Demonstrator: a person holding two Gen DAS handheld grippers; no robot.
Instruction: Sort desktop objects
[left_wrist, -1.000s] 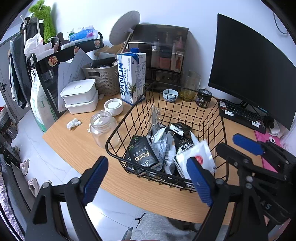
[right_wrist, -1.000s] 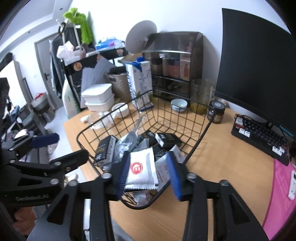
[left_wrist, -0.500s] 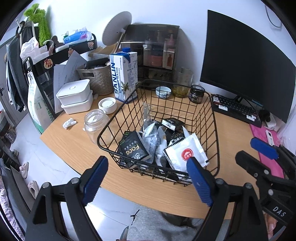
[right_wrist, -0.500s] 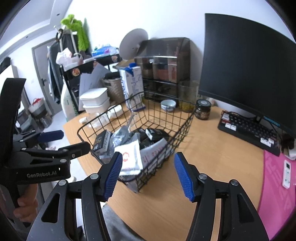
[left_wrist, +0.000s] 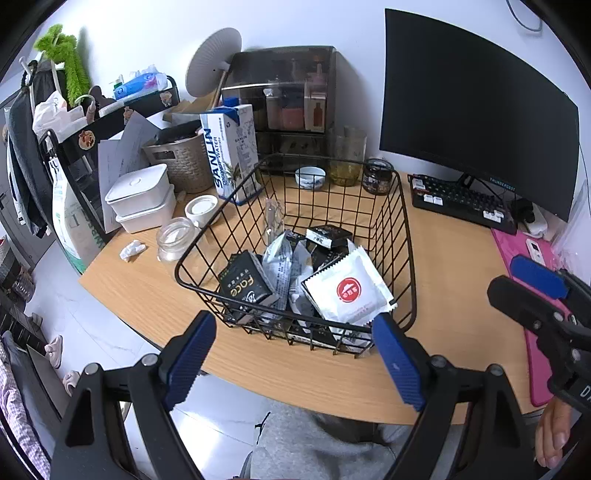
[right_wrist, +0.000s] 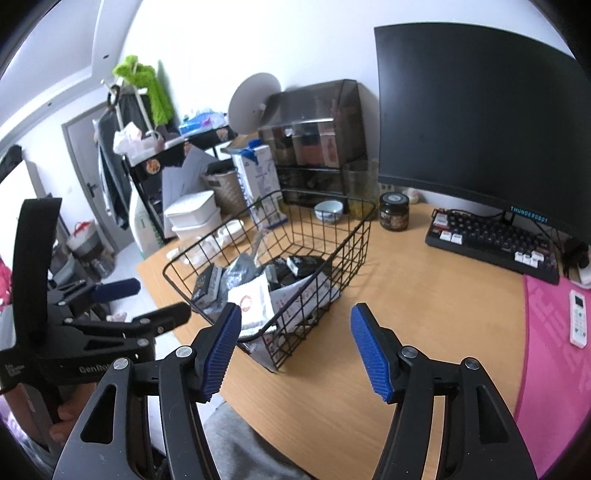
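A black wire basket (left_wrist: 405, 221) (right_wrist: 345, 258) stands on the wooden desk (left_wrist: 450, 258), holding several packets and small boxes. On top lies a white packet with a red logo (left_wrist: 347, 291) (right_wrist: 251, 306), beside a black "Face" box (left_wrist: 245, 286). My left gripper (left_wrist: 293, 356) hovers open in front of the basket's near edge with nothing between its fingers. To the right of the basket, over bare desk, my right gripper (right_wrist: 295, 343) has its jaws opening, and they are empty. Each gripper shows in the other's view: the right (left_wrist: 506, 277), the left (right_wrist: 147, 301).
Behind the basket stand a milk carton (left_wrist: 232, 151), a small bowl (left_wrist: 310, 177), a dark jar (left_wrist: 376, 181) and a smoked drawer organizer (left_wrist: 288, 103). White lidded boxes (left_wrist: 140, 199) and a glass jar (left_wrist: 175, 238) sit at left. A monitor (left_wrist: 472, 110), keyboard (left_wrist: 461, 203) and pink mat (right_wrist: 554, 350) lie at right.
The right gripper let go of the white packet, which now lies in the basket, then opened wider and drew back to the right. The left gripper backed off slightly from the basket.
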